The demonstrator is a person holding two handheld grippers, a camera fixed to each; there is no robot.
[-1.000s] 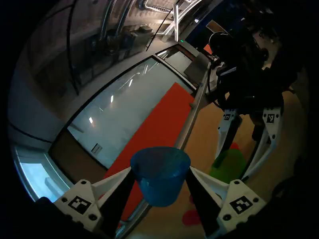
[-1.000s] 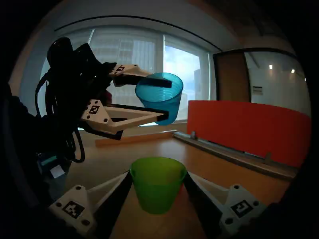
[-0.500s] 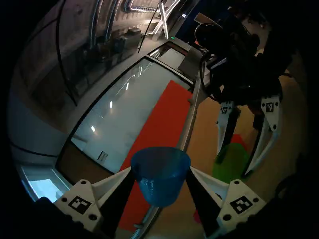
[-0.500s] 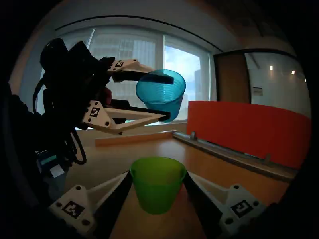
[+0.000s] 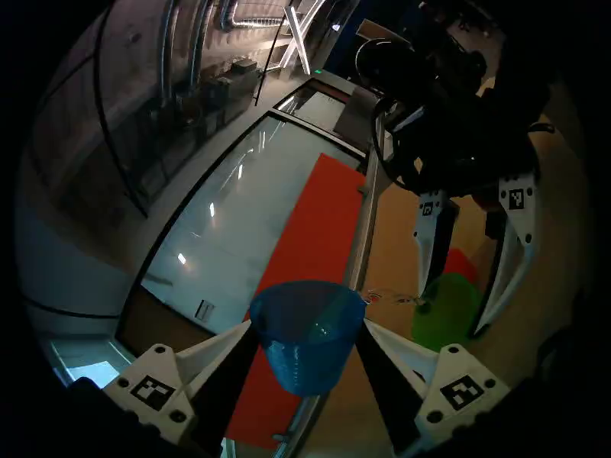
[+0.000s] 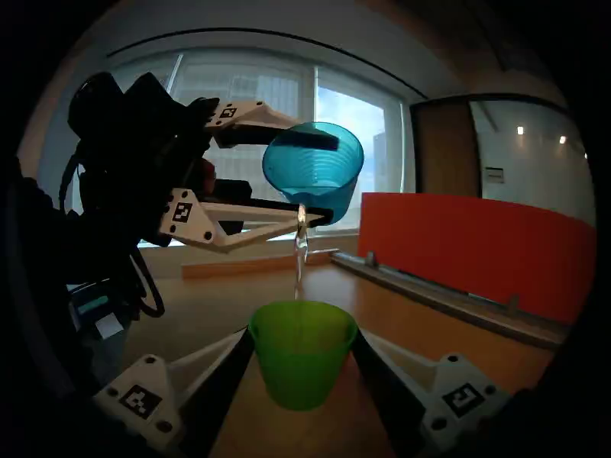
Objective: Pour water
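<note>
My left gripper (image 5: 307, 353) is shut on a clear blue plastic cup (image 5: 307, 334), held tipped over in the air. From the right gripper view that blue cup (image 6: 313, 171) and the left gripper (image 6: 317, 178) hang above a green plastic cup (image 6: 302, 362), and a thin stream of water (image 6: 299, 256) falls from the blue rim into the green one. My right gripper (image 6: 302, 365) is shut on the green cup, which stands upright just over the wooden table (image 6: 397, 320). In the left gripper view the green cup (image 5: 447, 309) sits between the right gripper's fingers (image 5: 428, 244).
A red partition panel (image 6: 477, 248) with a metal rail (image 6: 443, 301) runs along the table's right side. Large windows (image 6: 252, 99) lie behind the left gripper. A person's dark sleeve and cables (image 6: 114, 191) fill the left. A red spot (image 5: 458, 262) lies on the table near the green cup.
The blue cup has tipped further and risen slightly. Water now runs from it into the green cup; none was falling before. The green cup has stayed put.
</note>
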